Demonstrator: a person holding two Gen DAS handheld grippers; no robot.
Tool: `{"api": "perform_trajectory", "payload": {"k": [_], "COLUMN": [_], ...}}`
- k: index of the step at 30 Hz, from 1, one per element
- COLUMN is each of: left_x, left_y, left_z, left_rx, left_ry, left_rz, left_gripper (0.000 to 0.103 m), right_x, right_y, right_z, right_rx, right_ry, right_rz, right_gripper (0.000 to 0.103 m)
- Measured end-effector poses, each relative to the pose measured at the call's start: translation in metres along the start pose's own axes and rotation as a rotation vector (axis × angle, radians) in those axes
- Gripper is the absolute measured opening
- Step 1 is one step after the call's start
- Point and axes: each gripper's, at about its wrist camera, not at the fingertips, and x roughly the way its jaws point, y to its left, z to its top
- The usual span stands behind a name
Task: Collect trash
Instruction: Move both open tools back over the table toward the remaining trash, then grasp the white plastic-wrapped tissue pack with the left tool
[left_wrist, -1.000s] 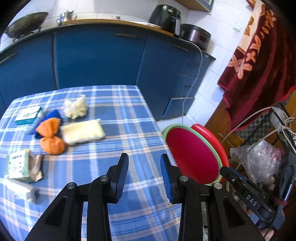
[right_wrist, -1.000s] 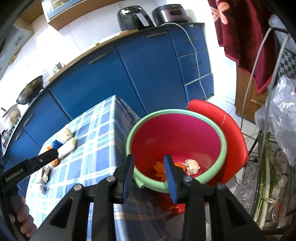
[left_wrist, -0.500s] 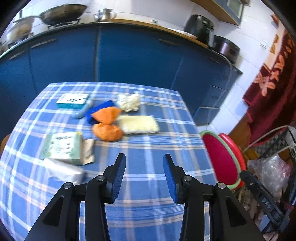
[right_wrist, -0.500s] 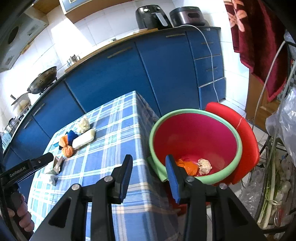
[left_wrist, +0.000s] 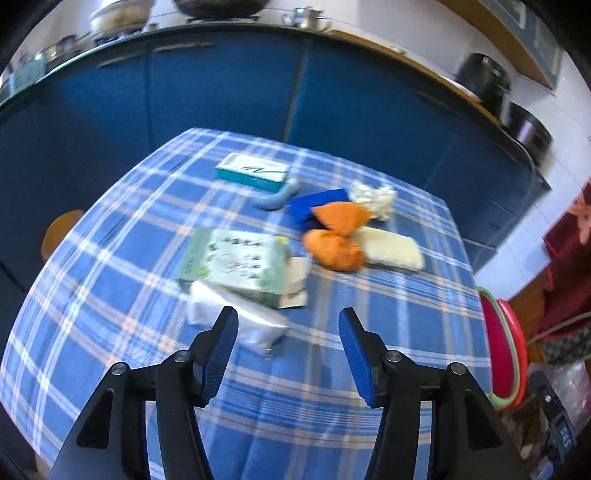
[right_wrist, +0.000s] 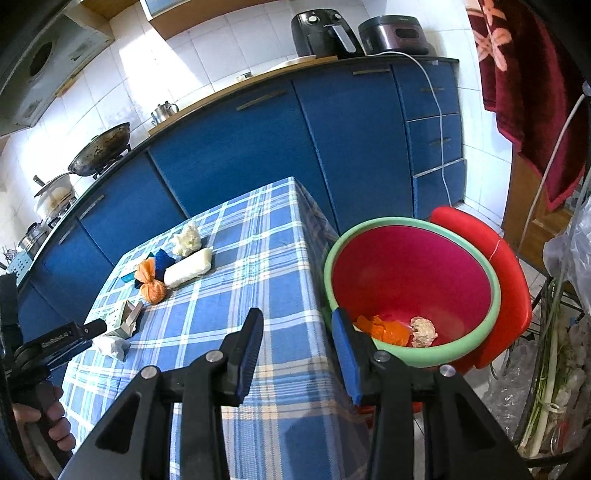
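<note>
Trash lies on the blue checked tablecloth: a crumpled white wrapper, a green-white box, an orange knotted bag, a cream packet and a white paper wad. My left gripper hovers just short of the white wrapper. Its jaws are opening and nothing is between them. My right gripper stands open and empty over the table's corner, beside the red basin with a green rim. An orange wrapper and a paper ball lie in the basin.
A teal box, a pale blue tube and a dark blue item lie farther back on the table. The basin rests on a red chair. Blue cabinets stand behind. A rack with bags is at the right.
My left gripper has swung left from the basin side to over the trash on the table, and its jaws have widened. The right gripper has drifted slightly back from the basin.
</note>
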Motion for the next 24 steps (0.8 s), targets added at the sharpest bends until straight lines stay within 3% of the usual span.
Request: {"api": "perform_trajectory", "payload": {"k": [8, 19, 22, 24], "left_x": [0.023, 0.036, 0.036, 0.038], "left_y": [0.024, 0.034, 0.035, 0.038], "left_z": [-0.005, -0.006, -0.005, -0.005], "left_rx": [-0.107, -0.186, -0.188, -0.199], "left_ry": [0.06, 0.029, 0.015, 0.014], "left_rz": [0.043, -0.062, -0.077, -0.103], "left_gripper": [0.059, 0.059, 0.046, 0.027], "right_x": [0.004, 0.01, 0.012, 0.012], "right_y": [0.001, 0.002, 0.002, 0.002], "right_z": [-0.002, -0.005, -0.005, -0.006], "right_rx": [-0.004, -0.006, -0.008, -0.009], "right_ry": [0.015, 0.034, 0.038, 0.04], "right_rz": [0.004, 0.003, 0.004, 0.004], "right_gripper": [0.042, 0.042, 0.042, 0.042]}}
